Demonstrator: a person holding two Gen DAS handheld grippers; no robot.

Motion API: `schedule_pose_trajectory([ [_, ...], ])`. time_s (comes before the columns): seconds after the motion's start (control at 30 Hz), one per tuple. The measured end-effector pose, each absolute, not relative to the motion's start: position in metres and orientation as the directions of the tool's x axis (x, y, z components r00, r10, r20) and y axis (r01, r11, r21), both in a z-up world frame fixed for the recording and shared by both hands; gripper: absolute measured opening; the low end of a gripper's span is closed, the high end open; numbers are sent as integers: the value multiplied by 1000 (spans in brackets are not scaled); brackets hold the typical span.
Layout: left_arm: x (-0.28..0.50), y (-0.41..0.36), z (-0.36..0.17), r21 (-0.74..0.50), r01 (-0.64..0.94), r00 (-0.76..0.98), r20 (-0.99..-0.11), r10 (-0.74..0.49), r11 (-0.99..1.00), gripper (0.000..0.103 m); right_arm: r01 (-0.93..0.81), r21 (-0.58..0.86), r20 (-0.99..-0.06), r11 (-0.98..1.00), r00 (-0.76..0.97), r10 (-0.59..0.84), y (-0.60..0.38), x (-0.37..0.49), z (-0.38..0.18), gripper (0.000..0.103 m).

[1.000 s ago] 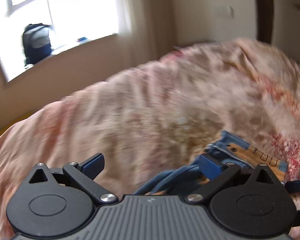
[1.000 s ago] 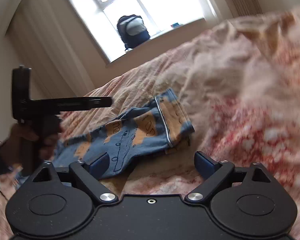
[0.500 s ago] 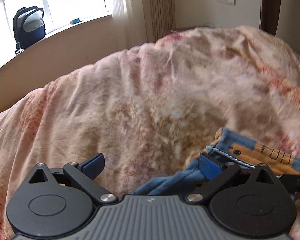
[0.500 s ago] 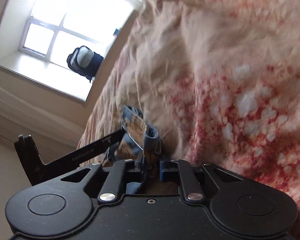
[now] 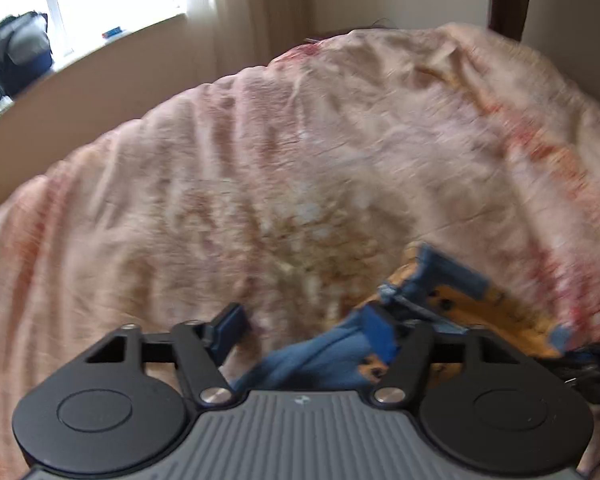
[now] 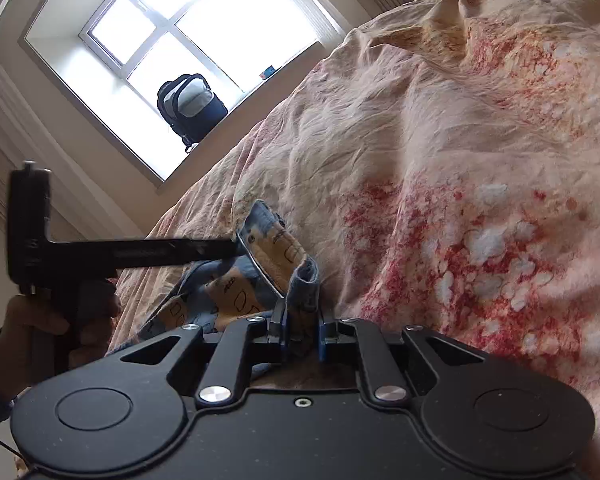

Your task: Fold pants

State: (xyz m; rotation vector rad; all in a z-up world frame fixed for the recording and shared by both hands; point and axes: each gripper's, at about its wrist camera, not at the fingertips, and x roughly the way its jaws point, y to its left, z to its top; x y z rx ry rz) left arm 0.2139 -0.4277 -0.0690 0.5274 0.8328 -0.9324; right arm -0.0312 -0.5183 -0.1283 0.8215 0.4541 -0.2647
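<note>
**Q:** What garment is there, and where does it lie?

**A:** One pair of pants (image 6: 236, 296), blue with orange patches and small dark outline drawings. It lies bunched on a bed, on a rumpled bedspread (image 6: 440, 128) that is peach with red and white blotches. In the left wrist view the same pants (image 5: 432, 292) show at lower right, blurred.

**Q:** How many grippers, and what is each doing?

**A:** Two. The right gripper (image 6: 301, 334) is clamped on the pants: its two blue-padded fingers stand nearly together with an upright fold of blue cloth pinched between them. The left gripper (image 5: 304, 330) is spread apart. One of its two blue fingers (image 5: 230, 324) is over the bare bedspread (image 5: 260, 168); the other touches or overlaps blue cloth, and a strip of the pants runs across the gap between them. Nothing is pinched there.

**Q:** Can one gripper be seen from the other?

**A:** Yes. From the right wrist view the left gripper (image 6: 240, 246) shows as a black bar reaching the pants' edge, held by one hand (image 6: 36, 324) at lower left.

**Q:** What else is in the room?

**A:** One window (image 6: 172, 40) with white frames, one dark backpack (image 6: 192, 106) on its sill, and one small blue object (image 6: 268, 72) further along the sill. Pale curtains (image 5: 276, 8) hang beside the window.
</note>
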Motion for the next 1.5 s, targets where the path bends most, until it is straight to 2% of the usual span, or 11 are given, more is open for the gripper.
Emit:
schedule_pose_trajectory([
  [0.07, 217, -424, -64, -44, 880, 251, -802, -542, 473, 71, 398, 642, -485, 655, 873, -55, -518, -27, -130, 14],
  [0.13, 220, -427, -65, -110, 891, 168, -821, -545, 441, 86, 394, 637, -480, 663, 876, -59, -516, -28, -130, 14],
  [0.33, 224, -440, -74, -70, 904, 137, -888, -439, 422, 81, 391, 629, -478, 672, 876, -61, -513, -29, -130, 14],
  [0.43, 234, -440, -74, -140, 885, 76, -898, -434, 444, 67, 388, 628, -475, 675, 878, -62, -512, -30, -130, 14],
  [0.5, 241, -440, -74, -203, 859, 26, -900, -435, 469, 39, 387, 627, -474, 676, 878, -63, -512, -30, -131, 14],
  [0.67, 241, -444, -62, -221, 829, 34, -897, -440, 514, 9, 384, 617, -469, 687, 880, -71, -509, -30, -131, 14],
  [0.93, 215, -447, -65, -52, 892, 193, -855, -482, 449, 7, 404, 522, -432, 751, 884, -176, -490, -37, -119, 15],
  [1.13, 214, -449, -69, -55, 857, 220, -860, -460, 513, 21, 418, 527, -457, 740, 874, -168, -494, -33, -125, 14],
  [1.2, 215, -446, -60, -48, 841, 246, -853, -460, 538, 64, 417, 517, -457, 748, 873, -171, -493, -33, -122, 17],
  [1.27, 212, -441, -47, -29, 817, 300, -832, -467, 576, 86, 418, 482, -459, 770, 869, -185, -488, -31, -117, 20],
  [1.5, 201, -429, -16, -223, 789, 166, -820, -548, 573, 89, 337, 195, -420, 921, 877, -232, -447, -20, -90, 21],
])
